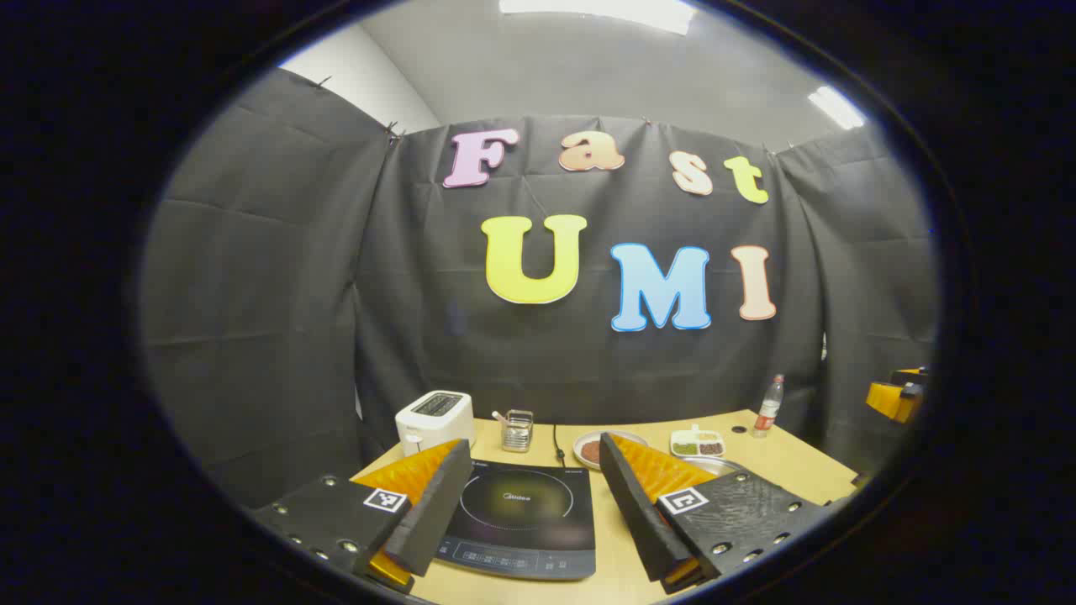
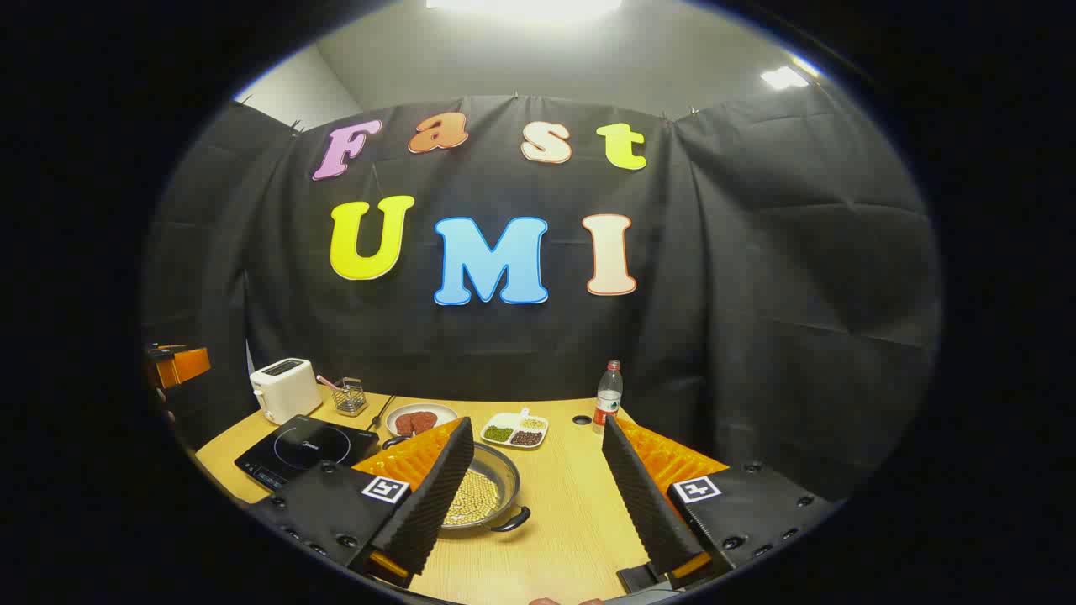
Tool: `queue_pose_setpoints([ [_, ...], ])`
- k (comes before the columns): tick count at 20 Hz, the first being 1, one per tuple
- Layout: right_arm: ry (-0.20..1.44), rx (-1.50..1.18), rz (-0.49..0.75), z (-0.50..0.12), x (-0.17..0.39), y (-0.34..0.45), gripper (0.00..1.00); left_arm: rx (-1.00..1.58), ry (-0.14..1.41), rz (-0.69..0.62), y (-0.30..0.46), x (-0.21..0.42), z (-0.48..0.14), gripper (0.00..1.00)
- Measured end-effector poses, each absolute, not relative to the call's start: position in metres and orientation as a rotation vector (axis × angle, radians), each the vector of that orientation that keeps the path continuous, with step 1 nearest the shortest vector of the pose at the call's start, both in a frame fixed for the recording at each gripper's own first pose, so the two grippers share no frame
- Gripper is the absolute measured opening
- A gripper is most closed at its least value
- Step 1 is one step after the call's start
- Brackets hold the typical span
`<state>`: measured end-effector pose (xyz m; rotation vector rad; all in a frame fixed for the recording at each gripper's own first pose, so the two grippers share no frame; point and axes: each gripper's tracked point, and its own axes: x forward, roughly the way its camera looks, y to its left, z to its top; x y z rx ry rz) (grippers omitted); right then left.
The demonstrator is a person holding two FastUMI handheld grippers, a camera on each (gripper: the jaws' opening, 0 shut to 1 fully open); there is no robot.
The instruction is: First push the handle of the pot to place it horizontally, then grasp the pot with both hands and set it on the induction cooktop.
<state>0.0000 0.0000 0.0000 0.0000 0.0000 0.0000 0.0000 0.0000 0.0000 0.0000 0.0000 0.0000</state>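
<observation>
Both grippers, left gripper (image 1: 534, 479) & right gripper (image 2: 534, 466), spread wide w/ nothing held; pot (image 2: 487, 496) on table right of induction cooktop (image 2: 307, 449), looks rigid metal w/ loose beans, prob heavy-ish—take by side handle (image 2: 513, 523), keep level.

A white toaster (image 2: 286, 388) stands at the table's (image 2: 580, 504) far left corner, a wire holder (image 2: 349, 396) just beside it. A plate (image 2: 421, 419) of reddish food sits near a divided dish (image 2: 514, 429) of beans. A bottle (image 2: 609, 394) stands near the back edge, beside a round hole (image 2: 582, 419).
</observation>
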Motion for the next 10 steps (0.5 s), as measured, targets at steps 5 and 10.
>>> queue_pose_setpoints([
  [5, 0.003, -0.003, 0.006, -0.0011, -0.003, 0.0037, 0.95, 0.0, 0.004, -0.003, 0.0011, -0.004, -0.0023, 0.89],
  [10, 0.017, 0.004, 0.015, -0.0038, -0.0032, 0.0089, 0.98, 0.014, 0.003, -0.005, 0.0025, -0.0055, -0.0004, 0.92],
])
